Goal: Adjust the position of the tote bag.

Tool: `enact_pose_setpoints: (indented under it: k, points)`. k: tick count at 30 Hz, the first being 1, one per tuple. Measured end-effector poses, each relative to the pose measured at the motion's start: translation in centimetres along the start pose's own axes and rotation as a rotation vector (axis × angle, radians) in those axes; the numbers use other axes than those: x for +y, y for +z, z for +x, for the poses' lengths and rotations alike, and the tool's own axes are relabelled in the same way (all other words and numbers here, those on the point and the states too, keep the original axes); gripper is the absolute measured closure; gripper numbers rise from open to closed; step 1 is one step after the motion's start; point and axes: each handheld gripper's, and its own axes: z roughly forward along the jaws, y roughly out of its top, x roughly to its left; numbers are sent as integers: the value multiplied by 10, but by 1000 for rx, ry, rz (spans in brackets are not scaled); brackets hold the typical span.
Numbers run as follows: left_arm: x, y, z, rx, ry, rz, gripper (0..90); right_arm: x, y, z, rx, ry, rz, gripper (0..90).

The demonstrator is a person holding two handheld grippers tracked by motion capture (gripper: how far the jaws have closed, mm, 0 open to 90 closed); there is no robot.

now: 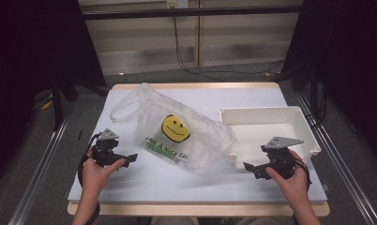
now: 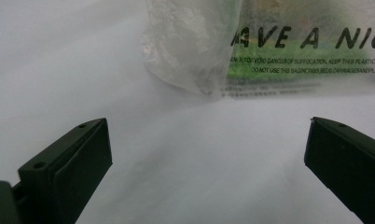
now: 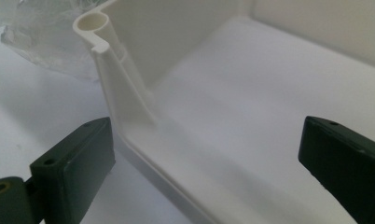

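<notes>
High view shows a light, limp, slippery plastic bag (image 1: 177, 133) on the counter (image 1: 144, 180), best pinched at its far-left handle loop, with left gripper (image 1: 128, 159) and right gripper (image 1: 250, 168) both wide open and empty.

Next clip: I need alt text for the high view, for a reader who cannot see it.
A clear plastic bag with a yellow smiley face lies mid-table beside a white tray. The left gripper and right gripper, one in each hand, flank them, open and holding nothing.
</notes>
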Motion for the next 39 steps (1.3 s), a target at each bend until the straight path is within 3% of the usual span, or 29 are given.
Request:
enact_pose_setpoints:
  k: [5, 6, 15, 26, 29, 35, 39]
  points:
    - [1, 1, 0, 4, 19, 7, 7, 1, -1, -1, -11, 5, -4, 28]
    - [1, 2, -1, 9, 5, -2, 7, 1, -1, -1, -11, 5, -4, 28]
    - [3, 6, -1, 16, 14, -5, 15, 2, 0, -1, -16, 3, -8, 27]
    - [3, 7, -3, 17, 34, 20, 22, 2, -2, -2, -12, 5, -14, 27]
    - [3, 6, -2, 0, 16, -2, 22, 2, -2, -2, -12, 3, -12, 27]
    - [2, 5, -1, 18, 8, 1, 21, 2, -2, -3, -17, 6, -11, 28]
    - [5, 8, -1, 4, 11, -17, 30, 2, -1, -3, -18, 4, -11, 28]
